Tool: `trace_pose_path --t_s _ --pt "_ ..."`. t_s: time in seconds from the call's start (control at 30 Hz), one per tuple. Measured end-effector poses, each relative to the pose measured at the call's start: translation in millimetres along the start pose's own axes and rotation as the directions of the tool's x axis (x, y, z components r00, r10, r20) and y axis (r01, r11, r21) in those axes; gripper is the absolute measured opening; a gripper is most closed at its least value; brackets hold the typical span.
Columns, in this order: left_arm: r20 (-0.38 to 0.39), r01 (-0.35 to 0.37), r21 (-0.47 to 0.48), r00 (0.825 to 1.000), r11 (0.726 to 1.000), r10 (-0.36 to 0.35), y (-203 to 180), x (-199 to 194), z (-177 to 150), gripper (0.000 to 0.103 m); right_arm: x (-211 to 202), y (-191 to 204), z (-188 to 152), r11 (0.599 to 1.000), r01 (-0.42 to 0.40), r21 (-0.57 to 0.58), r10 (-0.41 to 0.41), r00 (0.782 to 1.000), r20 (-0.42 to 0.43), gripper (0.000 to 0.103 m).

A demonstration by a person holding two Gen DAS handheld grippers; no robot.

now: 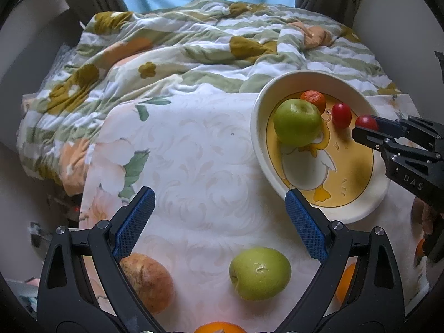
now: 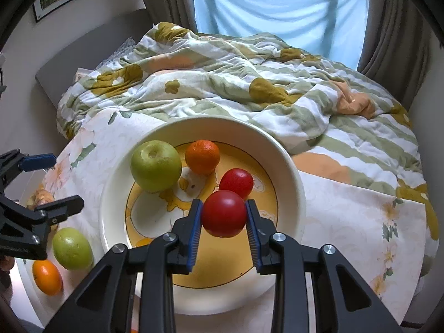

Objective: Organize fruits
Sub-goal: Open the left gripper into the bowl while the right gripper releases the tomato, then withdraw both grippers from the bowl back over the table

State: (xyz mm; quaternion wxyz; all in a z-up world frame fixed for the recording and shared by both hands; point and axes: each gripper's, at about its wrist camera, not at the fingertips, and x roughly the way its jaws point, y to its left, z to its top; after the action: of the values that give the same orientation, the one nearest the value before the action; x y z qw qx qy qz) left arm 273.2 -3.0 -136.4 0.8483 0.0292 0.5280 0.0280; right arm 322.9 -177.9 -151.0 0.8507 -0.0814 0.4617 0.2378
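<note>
A cream bowl [image 2: 288,166] with a yellow duck picture holds a green apple [image 2: 156,165], a small orange [image 2: 202,156] and a red tomato [image 2: 236,182]. My right gripper [image 2: 224,216] is shut on a second red tomato [image 2: 223,213] and holds it above the bowl's middle. In the left wrist view the bowl [image 1: 258,127] is at the right, with the right gripper [image 1: 363,130] and its tomato [image 1: 366,122] over it. My left gripper [image 1: 219,216] is open and empty above the cloth. A loose green apple [image 1: 259,273] lies just beneath it.
A brownish apple [image 1: 149,283] and oranges [image 1: 219,328] lie on the floral tablecloth [image 1: 199,149] near the front edge. One orange [image 2: 47,277] and the loose green apple [image 2: 72,248] sit left of the bowl. A rumpled floral quilt [image 2: 249,83] lies behind.
</note>
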Motion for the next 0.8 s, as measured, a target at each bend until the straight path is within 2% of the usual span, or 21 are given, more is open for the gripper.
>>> trace_pose_path --t_s 0.07,0.1,0.13,0.17,0.2,0.27,0.33,0.4,0.53,0.8 --pt "0.003 0.001 -0.004 1.0 1.0 -0.001 1 -2 -2 0.102 -2 2 -2 1.0 0.006 -0.004 -0.006 1.0 0.011 0.034" --pt "0.002 0.006 -0.006 1.0 1.0 -0.006 2 -2 -3 0.102 -2 2 -2 1.0 0.006 -0.004 -0.006 1.0 0.017 0.05" --pt "0.001 0.009 -0.008 1.0 1.0 -0.009 2 -2 -3 0.102 -3 2 -3 1.0 0.006 -0.005 -0.006 1.0 0.023 0.071" --pt "0.0 0.011 -0.01 1.0 1.0 -0.011 3 -3 -4 0.102 -5 2 -4 1.0 0.007 -0.002 -0.007 1.0 0.029 0.079" --pt "0.001 0.01 -0.011 1.0 1.0 -0.01 3 -4 -5 0.102 -6 2 -5 1.0 0.006 0.003 -0.006 0.999 0.037 0.085" --pt "0.006 0.009 -0.011 1.0 1.0 -0.009 4 -5 -6 0.102 -10 1 -5 1.0 0.009 0.015 -0.01 0.999 0.054 0.087" --pt "0.012 0.01 -0.011 1.0 1.0 -0.01 5 -8 -7 0.102 -14 -1 -6 0.999 0.001 0.034 -0.003 0.998 0.069 0.103" --pt "0.02 0.009 -0.009 1.0 1.0 -0.009 6 -13 -9 0.102 -22 -3 -7 0.998 -0.015 0.054 0.01 0.996 0.094 0.103" --pt "0.047 0.005 0.0 0.999 1.0 -0.005 10 -31 -14 0.102 -39 3 -7 0.999 0.017 0.048 -0.022 0.994 0.111 0.103" --pt "0.114 0.022 -0.007 0.993 1.0 -0.021 27 -85 -27 0.102 -103 25 -11 0.996 0.054 0.076 -0.066 0.986 0.152 0.103"
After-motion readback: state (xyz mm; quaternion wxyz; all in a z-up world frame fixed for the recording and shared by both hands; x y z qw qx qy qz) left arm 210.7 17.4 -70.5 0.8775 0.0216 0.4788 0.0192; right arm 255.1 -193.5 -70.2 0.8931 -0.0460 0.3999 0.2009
